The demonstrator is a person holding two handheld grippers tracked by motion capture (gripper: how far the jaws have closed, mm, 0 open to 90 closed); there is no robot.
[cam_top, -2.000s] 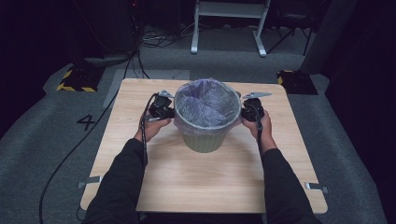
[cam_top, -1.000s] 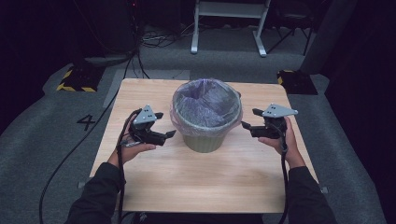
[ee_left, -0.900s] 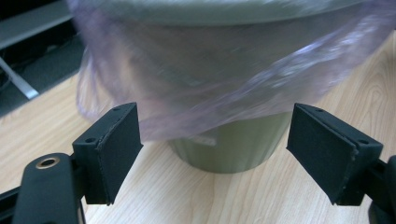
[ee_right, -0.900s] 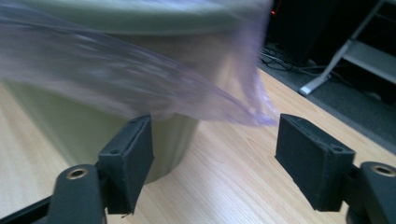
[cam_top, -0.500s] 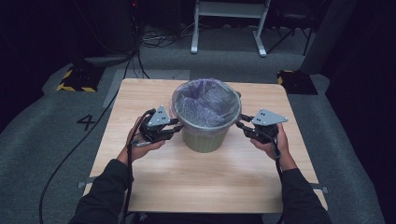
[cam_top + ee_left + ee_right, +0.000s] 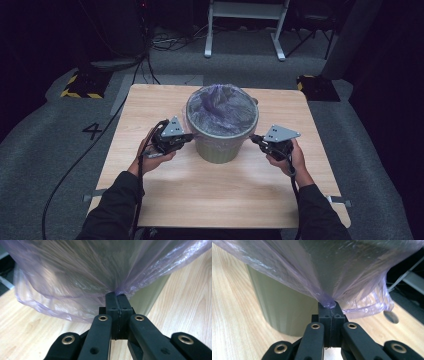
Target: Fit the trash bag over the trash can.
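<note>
In the high view, a round olive-green plastic bin [image 6: 220,145] stands near the middle of the pale wooden table [image 6: 215,200], lined with a thin translucent purple plastic bag [image 6: 220,107] whose edge folds down over the rim. The left gripper [image 6: 189,137] sits against the bin's left side and the right gripper [image 6: 253,138] against its right side, each held in a hand reaching from the near edge.

In the left gripper view, the left gripper [image 6: 116,295] has just been closing; its jaws are pressed together on a pinch of the purple bag [image 6: 75,277], which hangs over the green bin wall [image 6: 150,293].

In the right gripper view, the right gripper [image 6: 328,304] has likewise just been closing; its jaws are clamped on a gathered fold of the bag [image 6: 342,267], with the bin [image 6: 284,307] just beyond on the table [image 6: 232,315].
</note>
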